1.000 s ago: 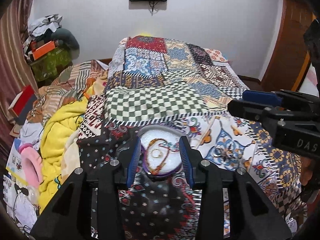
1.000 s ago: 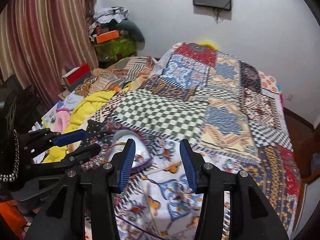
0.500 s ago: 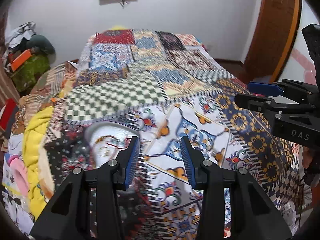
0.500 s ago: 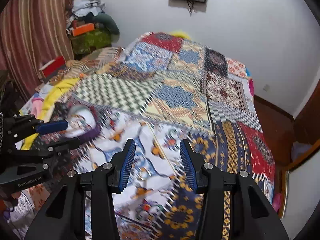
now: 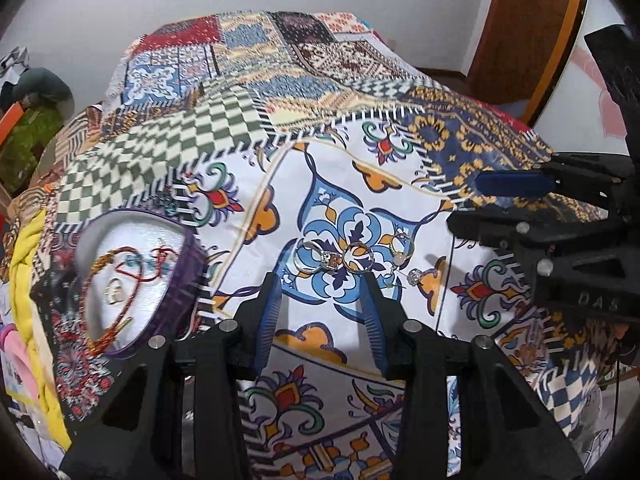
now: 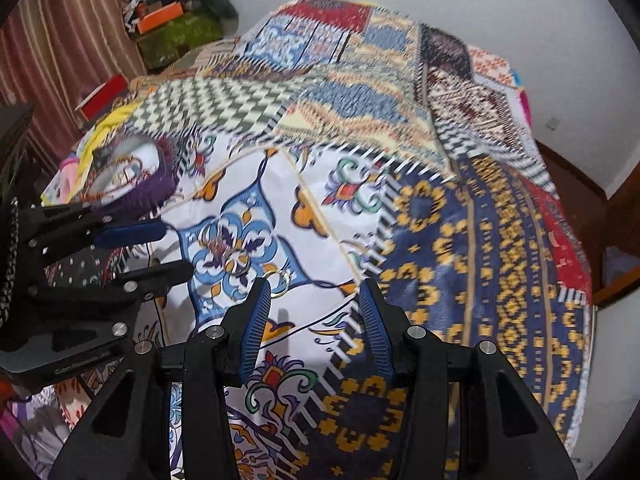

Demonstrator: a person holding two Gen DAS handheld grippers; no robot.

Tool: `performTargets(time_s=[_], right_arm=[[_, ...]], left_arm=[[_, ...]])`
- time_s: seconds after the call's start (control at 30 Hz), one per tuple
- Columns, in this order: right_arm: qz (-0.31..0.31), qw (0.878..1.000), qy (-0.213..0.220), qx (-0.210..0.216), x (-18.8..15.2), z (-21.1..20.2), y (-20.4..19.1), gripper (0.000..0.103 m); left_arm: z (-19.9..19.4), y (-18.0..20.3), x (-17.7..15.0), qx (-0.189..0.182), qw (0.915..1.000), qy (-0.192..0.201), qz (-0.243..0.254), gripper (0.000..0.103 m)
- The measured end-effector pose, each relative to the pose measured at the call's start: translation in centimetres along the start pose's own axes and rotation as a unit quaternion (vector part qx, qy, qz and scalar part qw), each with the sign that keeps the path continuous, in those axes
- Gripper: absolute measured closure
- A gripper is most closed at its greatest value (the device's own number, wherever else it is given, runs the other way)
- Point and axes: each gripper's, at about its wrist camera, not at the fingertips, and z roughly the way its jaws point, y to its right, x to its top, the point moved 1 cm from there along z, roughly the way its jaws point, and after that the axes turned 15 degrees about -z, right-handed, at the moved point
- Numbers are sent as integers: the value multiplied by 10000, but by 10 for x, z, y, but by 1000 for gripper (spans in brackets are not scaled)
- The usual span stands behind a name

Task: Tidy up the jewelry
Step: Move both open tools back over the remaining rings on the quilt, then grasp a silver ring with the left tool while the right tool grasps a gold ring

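Observation:
Several metal rings (image 5: 358,256) lie in a loose row on the blue flower print of the patchwork bedspread (image 5: 240,120). My left gripper (image 5: 320,312) hovers open just short of them, with nothing between its fingers. To its left sits a purple heart-shaped box (image 5: 188,276) with a white lining; a beaded necklace (image 5: 106,264) and a ring lie in it. My right gripper (image 5: 472,206) stands open at the right, apart from the rings. In the right wrist view, one ring (image 6: 278,278) lies by the right gripper's (image 6: 314,308) left fingertip, and the left gripper (image 6: 176,250) and the box (image 6: 160,178) are at the left.
A yellow blanket (image 5: 24,280) and loose cloths lie off the bed's left side. A heap of clothes and boxes (image 6: 176,20) stands in the far left corner by a striped curtain (image 6: 60,40). A wooden door (image 5: 520,32) is at the right, past the bed's edge.
Both views have swung right, away from the purple box. The rings, earlier off to the right, now lie straight ahead of the left gripper. Both grippers stay open.

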Motion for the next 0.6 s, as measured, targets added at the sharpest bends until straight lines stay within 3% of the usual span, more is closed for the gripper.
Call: performTargets(time_s=[0.3, 0.5, 0.6], right_arm=[[-90, 9979, -421, 482, 4, 30, -9, 61], [-106, 9977, -414, 526, 7, 34, -7, 61], [-140, 9980, -398, 474, 7, 36, -7, 67]], left_arm=[[23, 2, 3, -113, 9998, -135, 64, 77], [30, -3, 7, -157, 9998, -147, -7, 79], [29, -3, 7, -185, 9997, -126, 8, 79]])
